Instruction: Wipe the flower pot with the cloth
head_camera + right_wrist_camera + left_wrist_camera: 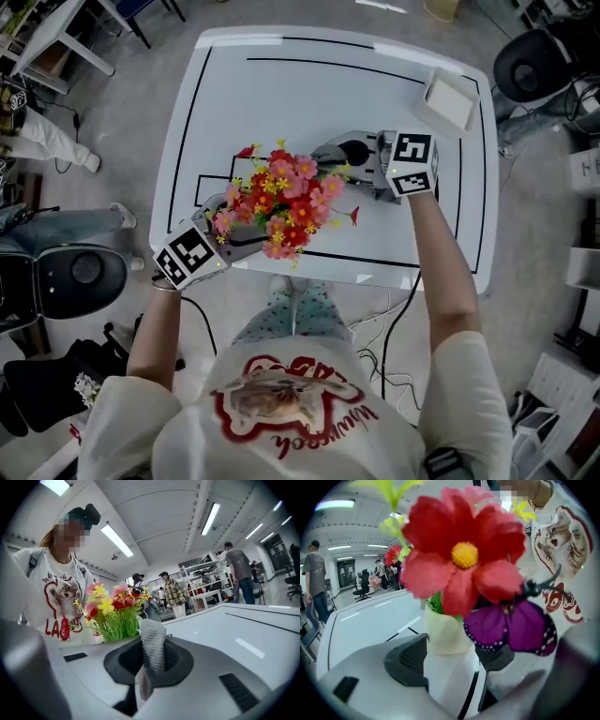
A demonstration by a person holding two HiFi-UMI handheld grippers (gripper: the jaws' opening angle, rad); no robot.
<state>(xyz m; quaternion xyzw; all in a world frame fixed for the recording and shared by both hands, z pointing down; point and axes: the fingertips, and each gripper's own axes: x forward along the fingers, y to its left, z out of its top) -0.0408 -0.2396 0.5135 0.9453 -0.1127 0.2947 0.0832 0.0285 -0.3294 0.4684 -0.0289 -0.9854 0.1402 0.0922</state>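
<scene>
Over the tabletop [281, 84], left fingers [405, 660] clamped the pot [445, 632] of flowers [464, 559] while right fingers [180, 663], closed, pinched the cloth [152, 641] beside it.

The person wears a cream short-sleeved T-shirt [291, 412] with a red-edged cat picture and red lettering on the chest. The pale trousers [296, 311] are dotted with small dark specks. A black headset [85, 513] sits on the head, and a grey strap [33, 560] crosses one shoulder. The left gripper [451, 663] and the right gripper [152, 656] have smooth grey shells, with black ribbed pads [408, 660] lining the jaws. Each carries a white cube [190, 255] printed with black square markers. A thin black cable [398, 319] trails from the right one.
</scene>
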